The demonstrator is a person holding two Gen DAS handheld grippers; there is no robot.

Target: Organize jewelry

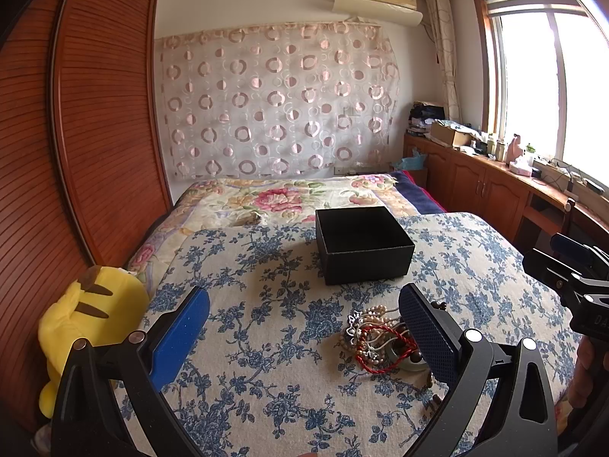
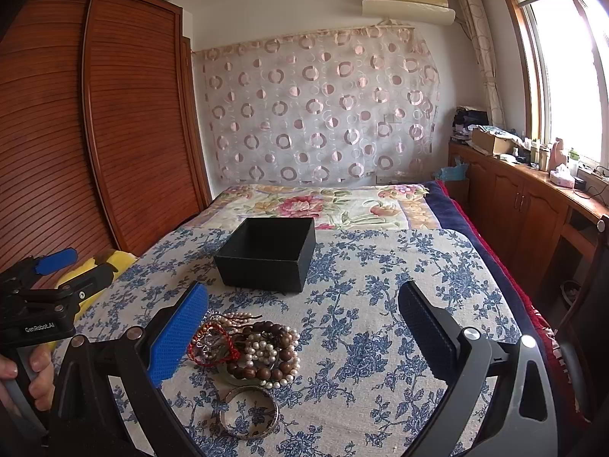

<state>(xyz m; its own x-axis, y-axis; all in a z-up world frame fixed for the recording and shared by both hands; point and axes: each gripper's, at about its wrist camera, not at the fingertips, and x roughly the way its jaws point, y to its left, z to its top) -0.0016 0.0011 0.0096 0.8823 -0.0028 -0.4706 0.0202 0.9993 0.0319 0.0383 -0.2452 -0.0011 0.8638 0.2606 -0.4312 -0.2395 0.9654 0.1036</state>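
Both claws agape, jewelry pile (image 2: 247,350), black box (image 2: 266,253)

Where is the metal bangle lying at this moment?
In the right wrist view the metal bangle lies flat on the blue-flowered cloth, just in front of the jewelry pile, nearer the camera than the black box.

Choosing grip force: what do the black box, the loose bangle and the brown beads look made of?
Black box: likely rigid cardboard, matte; thin straight walls, no shine.
Loose bangle: apparently metal, dull silver-brown; thin rigid hoop with faint glints and a patterned edge.
Brown beads: probably wood, lightly polished; dark brown with soft highlights, though resin is possible.
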